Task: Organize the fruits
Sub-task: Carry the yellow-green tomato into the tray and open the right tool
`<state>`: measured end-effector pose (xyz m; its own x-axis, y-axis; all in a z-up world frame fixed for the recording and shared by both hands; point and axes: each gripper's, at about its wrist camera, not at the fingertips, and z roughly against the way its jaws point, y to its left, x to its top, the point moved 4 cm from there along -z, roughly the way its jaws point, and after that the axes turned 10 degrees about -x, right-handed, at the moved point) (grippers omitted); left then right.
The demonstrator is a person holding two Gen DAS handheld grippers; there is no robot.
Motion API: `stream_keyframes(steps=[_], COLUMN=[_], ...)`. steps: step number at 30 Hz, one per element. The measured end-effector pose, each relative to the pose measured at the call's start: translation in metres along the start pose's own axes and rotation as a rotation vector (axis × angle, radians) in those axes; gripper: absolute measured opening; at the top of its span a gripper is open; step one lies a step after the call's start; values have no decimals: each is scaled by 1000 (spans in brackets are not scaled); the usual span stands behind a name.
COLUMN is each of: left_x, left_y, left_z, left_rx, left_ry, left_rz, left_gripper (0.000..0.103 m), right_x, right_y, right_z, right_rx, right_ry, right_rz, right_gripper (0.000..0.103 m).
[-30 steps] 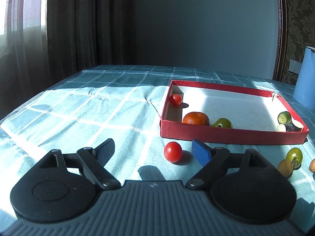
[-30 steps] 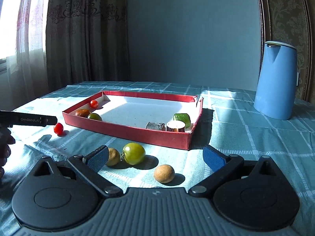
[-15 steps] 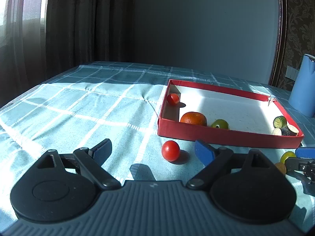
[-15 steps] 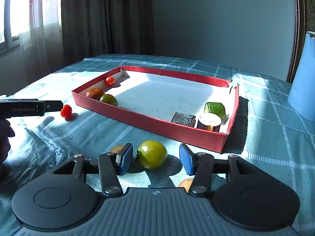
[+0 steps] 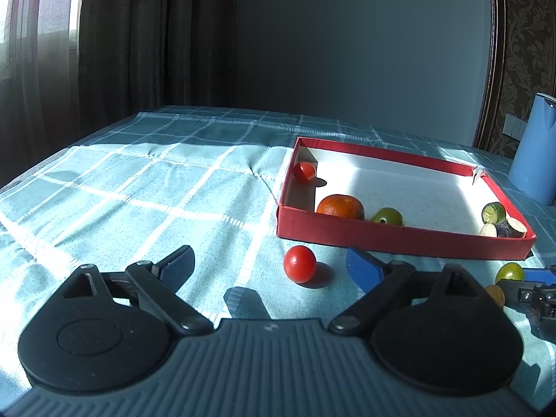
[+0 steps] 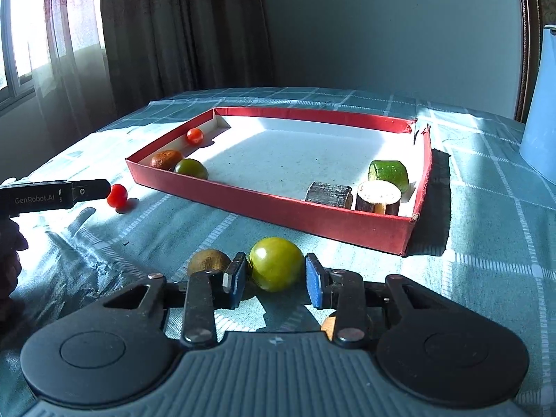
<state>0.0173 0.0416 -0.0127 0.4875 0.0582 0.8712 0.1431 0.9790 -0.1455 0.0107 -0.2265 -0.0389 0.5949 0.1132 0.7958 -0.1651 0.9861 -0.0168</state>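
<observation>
A red shallow box [image 5: 399, 239] [image 6: 278, 205] lies on the checked cloth. It holds a small red tomato [image 5: 304, 172], an orange [image 5: 340, 206], a green fruit [image 5: 388, 215] and cut vegetable pieces [image 6: 380, 187]. A red tomato [image 5: 299, 268] [image 6: 116, 195] lies on the cloth between my left gripper's wide-open fingers [image 5: 269, 266]. My right gripper [image 6: 276, 279] is open, its blue pads on either side of a green tomato [image 6: 276, 263] with small gaps. A brown fruit [image 6: 208, 261] lies left of it, an orange-brown one [image 6: 328, 325] under the right finger.
A blue kettle [image 5: 535, 149] [image 6: 540, 111] stands right of the box. Dark curtains and a window are at the left and back. The cloth-covered table drops off at the left edge.
My right gripper has moved forward and lower and narrowed around the green tomato. My left gripper has barely moved and stays open by the red tomato.
</observation>
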Motion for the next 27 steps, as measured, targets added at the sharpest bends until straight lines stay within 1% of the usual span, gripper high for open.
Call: stream_keyframes(steps=[4,8,12,15,20,25,27], left_x=[0,-1,-1,-1,-2,-2,-3], left_y=[-1,-2,-3,-3,-1,-1,-1], left_z=[0,-1,-2,-4,-7,-10,-11], left_rx=[1,7,16,26,39,48,51], left_ry=[1,7,14,26,48,66,72], left_rz=[-5,-13,-25,-27,-18,-17,-18], left_gripper=[94,94,96,97,97,97,97], right_x=[3,17,42,61,72,67,64], right_y=[-2,-5,-10,-15,-23,-31,-34], right_z=[7,22,32,27,0,-21,-25], right_rx=[2,-10,-52,-119,-197,-237,-238], right_ry=[-34,-102,-169,-202,-194,-174,-162], right_rz=[-16,-30,-21,-1,17,6,-3], right_gripper=[35,35,35,35,35,35,35])
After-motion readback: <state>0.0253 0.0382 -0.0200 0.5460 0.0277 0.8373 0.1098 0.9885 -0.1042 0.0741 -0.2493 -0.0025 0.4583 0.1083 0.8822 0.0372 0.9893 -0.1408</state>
